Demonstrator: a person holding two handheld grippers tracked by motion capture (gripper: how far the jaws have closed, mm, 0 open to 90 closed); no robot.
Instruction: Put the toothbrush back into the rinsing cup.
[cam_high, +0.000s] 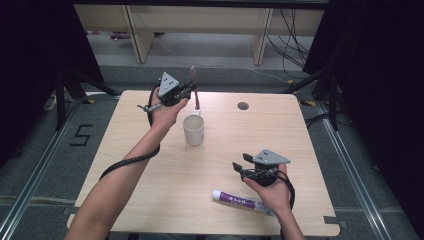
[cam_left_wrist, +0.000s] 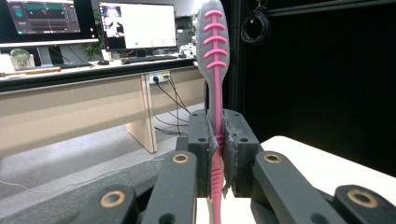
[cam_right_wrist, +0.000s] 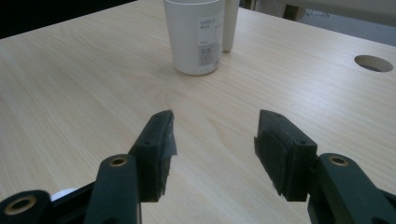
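My left gripper is at the back of the table, shut on a pink and grey toothbrush that stands nearly upright. In the left gripper view the pads clamp the toothbrush at mid-handle, and its ribbed grip end rises above the left gripper. A white cup stands just in front of it. In the right gripper view the toothbrush's pale lower end shows behind the cup. My right gripper hovers open at the front right, nothing between its jaws. A white and purple toothpaste tube lies beside that hand.
The wooden table has a round cable hole at the back right, which the right gripper view shows as the hole. Desks with monitors stand beyond the table. Dark curtains hang on both sides.
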